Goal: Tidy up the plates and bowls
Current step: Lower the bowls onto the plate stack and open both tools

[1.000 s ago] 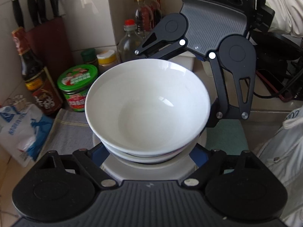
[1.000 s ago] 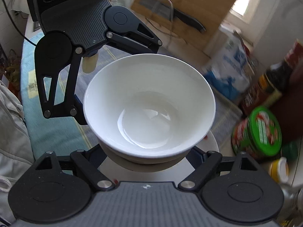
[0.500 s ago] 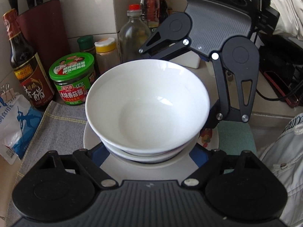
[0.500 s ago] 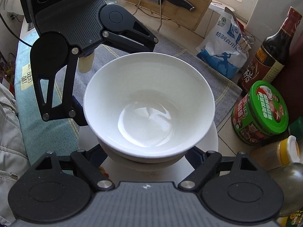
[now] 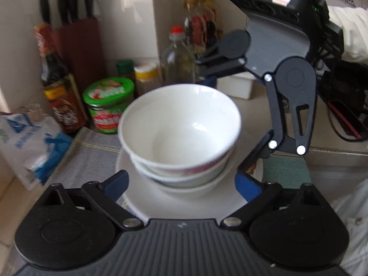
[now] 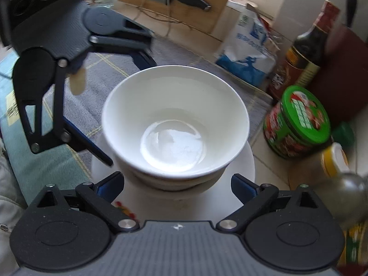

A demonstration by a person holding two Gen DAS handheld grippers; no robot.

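Observation:
A stack of white bowls [image 5: 180, 135] sits on a white plate [image 5: 184, 207] on the counter; it also shows in the right wrist view [image 6: 176, 126], with the plate [image 6: 243, 168] under it. My left gripper [image 5: 181, 184] is open, its blue-padded fingers on either side of the plate, clear of the bowls. My right gripper [image 6: 178, 185] is open on the opposite side and also shows across the stack in the left wrist view [image 5: 232, 128]. The left gripper shows in the right wrist view [image 6: 119, 105] too.
A grey cloth [image 5: 92, 156] lies under the plate. A green-lidded jar [image 5: 108, 103], a soy sauce bottle [image 5: 59, 92], a knife block [image 5: 78, 46], a glass bottle [image 5: 177, 64] and a blue-white bag [image 5: 30, 142] stand close behind. A cutting board with a knife [image 6: 174, 0] leans nearby.
Both grippers have opened and pulled back from the stack. The bowls and plate now rest on the cloth and look smaller and farther away in both views.

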